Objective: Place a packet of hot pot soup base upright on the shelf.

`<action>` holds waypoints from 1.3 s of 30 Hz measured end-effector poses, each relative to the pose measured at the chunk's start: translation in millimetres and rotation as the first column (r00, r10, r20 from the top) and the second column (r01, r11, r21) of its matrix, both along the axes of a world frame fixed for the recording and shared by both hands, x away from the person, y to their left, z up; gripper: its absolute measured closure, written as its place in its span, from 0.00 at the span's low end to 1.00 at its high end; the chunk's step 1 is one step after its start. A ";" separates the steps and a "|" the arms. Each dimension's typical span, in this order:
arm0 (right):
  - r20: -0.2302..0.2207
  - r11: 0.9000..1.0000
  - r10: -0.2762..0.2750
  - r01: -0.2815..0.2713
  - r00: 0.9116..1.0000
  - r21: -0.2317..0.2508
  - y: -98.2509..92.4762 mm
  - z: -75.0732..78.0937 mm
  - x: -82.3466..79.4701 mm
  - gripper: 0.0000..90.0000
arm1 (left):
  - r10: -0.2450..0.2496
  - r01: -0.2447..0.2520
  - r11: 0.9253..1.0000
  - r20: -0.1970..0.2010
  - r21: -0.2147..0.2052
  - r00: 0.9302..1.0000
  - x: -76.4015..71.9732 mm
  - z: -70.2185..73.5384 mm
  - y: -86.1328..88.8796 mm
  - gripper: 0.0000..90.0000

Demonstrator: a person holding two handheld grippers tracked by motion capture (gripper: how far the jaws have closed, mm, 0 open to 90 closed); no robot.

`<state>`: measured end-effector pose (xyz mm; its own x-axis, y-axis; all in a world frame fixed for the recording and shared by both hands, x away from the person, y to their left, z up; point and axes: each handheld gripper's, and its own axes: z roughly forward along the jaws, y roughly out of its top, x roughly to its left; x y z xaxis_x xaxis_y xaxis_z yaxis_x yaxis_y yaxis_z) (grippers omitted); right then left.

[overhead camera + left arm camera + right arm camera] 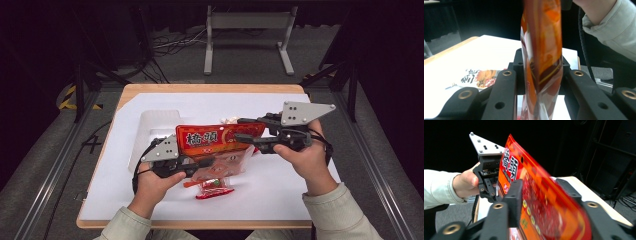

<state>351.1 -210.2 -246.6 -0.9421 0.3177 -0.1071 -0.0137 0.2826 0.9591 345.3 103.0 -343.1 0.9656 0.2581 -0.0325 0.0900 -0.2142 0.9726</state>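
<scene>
My left claw point(207, 162): jaws closed on the lower part of the red snack bag point(220, 137), which stands edge-on between them in the left gripper view.
My right claw point(240, 129): jaws clamped on the bag's right side.
Red snack bag: held up off the tabletop point(280, 180) between both claws, over its middle.
Small red packet point(214, 187): flat on the tabletop, toward the near edge.
Clear plastic tray point(155, 125): toward the left edge, behind my left hand point(152, 186).

The high view is looking forward and down over the tabletop point(280, 175). Both gripper views are sitting close behind their fingers, sharing the orange packet point(220, 137) point(541, 57) point(541, 202).
</scene>
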 end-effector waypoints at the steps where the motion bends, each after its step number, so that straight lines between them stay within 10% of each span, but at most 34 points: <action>1: -0.004 1.000 -0.009 0.009 1.000 0.004 -3.7 -0.8 -1.0 0.60 | 0.005 -0.005 1.000 0.002 -0.002 1.000 0.8 1.9 0.4 0.79; 13: -0.034 0.986 -0.167 0.167 0.985 0.021 -47.2 -33.7 -4.7 0.50 | 0.042 -0.042 0.999 0.000 -0.010 0.999 15.3 22.3 8.8 0.79; 23: -0.109 0.956 -0.292 0.285 0.950 -0.069 -62.4 -90.6 5.8 0.53 | 0.089 -0.089 0.996 0.004 -0.019 0.996 37.5 41.2 19.8 0.79; 39: -0.129 0.951 -0.308 0.303 0.943 -0.057 -63.6 -104.9 11.1 0.57 | 0.182 -0.182 0.981 -0.010 -0.067 0.983 72.2 50.8 55.5 0.79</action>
